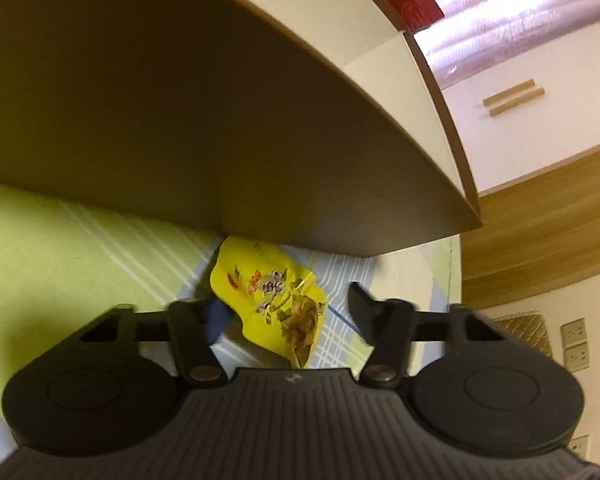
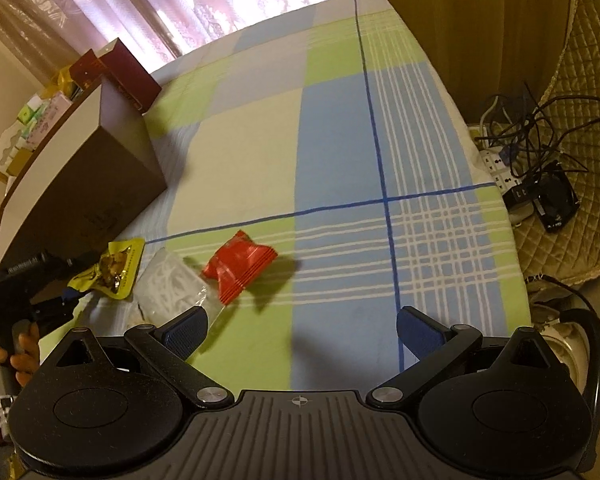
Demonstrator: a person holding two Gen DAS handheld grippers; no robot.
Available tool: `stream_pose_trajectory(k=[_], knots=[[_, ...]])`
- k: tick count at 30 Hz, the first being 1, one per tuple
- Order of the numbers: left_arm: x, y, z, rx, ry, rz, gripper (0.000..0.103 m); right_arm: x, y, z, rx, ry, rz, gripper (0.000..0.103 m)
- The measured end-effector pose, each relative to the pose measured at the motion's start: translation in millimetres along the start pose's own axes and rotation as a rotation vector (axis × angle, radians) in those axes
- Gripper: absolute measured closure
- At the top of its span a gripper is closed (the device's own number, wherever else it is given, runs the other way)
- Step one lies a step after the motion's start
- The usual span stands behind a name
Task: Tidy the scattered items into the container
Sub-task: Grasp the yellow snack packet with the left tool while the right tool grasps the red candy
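A yellow snack packet (image 1: 276, 304) lies on the checked sheet right against the brown cardboard container (image 1: 180, 100). My left gripper (image 1: 288, 316) straddles it: the left blue pad touches the packet's edge, while the right finger stands clear of it. The right wrist view shows the same packet (image 2: 112, 272) beside the container (image 2: 80, 176), with the left gripper (image 2: 66, 284) over it. A clear bag (image 2: 168, 284) and a red packet (image 2: 240, 266) lie just ahead of my right gripper (image 2: 300, 332), which is open with nothing between its fingers.
Dark red boxes (image 2: 128, 72) stand behind the container. A power strip with tangled cables (image 2: 520, 168) sits off the sheet's right edge. A person's hand (image 2: 20, 356) holds the left gripper's handle. The checked sheet (image 2: 340, 140) stretches far ahead.
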State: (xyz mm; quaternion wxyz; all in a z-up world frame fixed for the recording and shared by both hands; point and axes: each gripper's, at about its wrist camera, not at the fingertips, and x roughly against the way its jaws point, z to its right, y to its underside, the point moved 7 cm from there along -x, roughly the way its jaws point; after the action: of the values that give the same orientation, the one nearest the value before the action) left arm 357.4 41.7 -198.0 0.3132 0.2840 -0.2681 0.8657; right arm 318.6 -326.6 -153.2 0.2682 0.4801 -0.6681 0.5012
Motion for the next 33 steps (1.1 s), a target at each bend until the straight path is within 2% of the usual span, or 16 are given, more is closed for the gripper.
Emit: stream_pose_trajectory(k=[2,6,8,13,19,21,27,30,31,32,33], knots=[[-4,2,0,-0.009,-0.011,-0.008,0.083,-2,-2,0,0.004,-0.004,0.0,0.0],[2,6,-5,-0.006,-0.004,-0.009,0.085,-5,-5,-4,0.021,-0.025,0.006,0.0],[10,8,-8,-0.017,-0.001,-0.009,0.099,-6,-6,-6,0.034,-0.034,0.013,0.0],[43,15,-29,-0.011,-0.026,-0.015,0.101,-10,-9,-17,0.127,-0.049,0.046,0.0],[78,19,-39,-0.014,-0.052,0.02,0.101,-21,-10,-47,0.434,-0.056,0.07,0.0],[87,20,-41,-0.007,-0.056,0.026,0.101,-28,-10,-55,0.519,-0.07,0.057,0.034],[112,29,-57,0.002,-0.06,0.039,0.101,-54,-21,-58,0.564,-0.091,0.007,0.036],[120,34,-62,0.002,-0.059,0.042,0.101,-65,-21,-58,0.622,-0.072,-0.02,0.038],[121,35,-63,0.002,-0.056,0.041,0.101,-69,-21,-58,0.635,-0.067,-0.032,0.042],[123,36,-63,0.003,-0.054,0.04,0.101,-73,-20,-57,0.64,-0.074,-0.047,0.054],[124,37,-64,0.003,-0.054,0.04,0.101,-77,-19,-56,0.64,-0.081,-0.062,0.058]])
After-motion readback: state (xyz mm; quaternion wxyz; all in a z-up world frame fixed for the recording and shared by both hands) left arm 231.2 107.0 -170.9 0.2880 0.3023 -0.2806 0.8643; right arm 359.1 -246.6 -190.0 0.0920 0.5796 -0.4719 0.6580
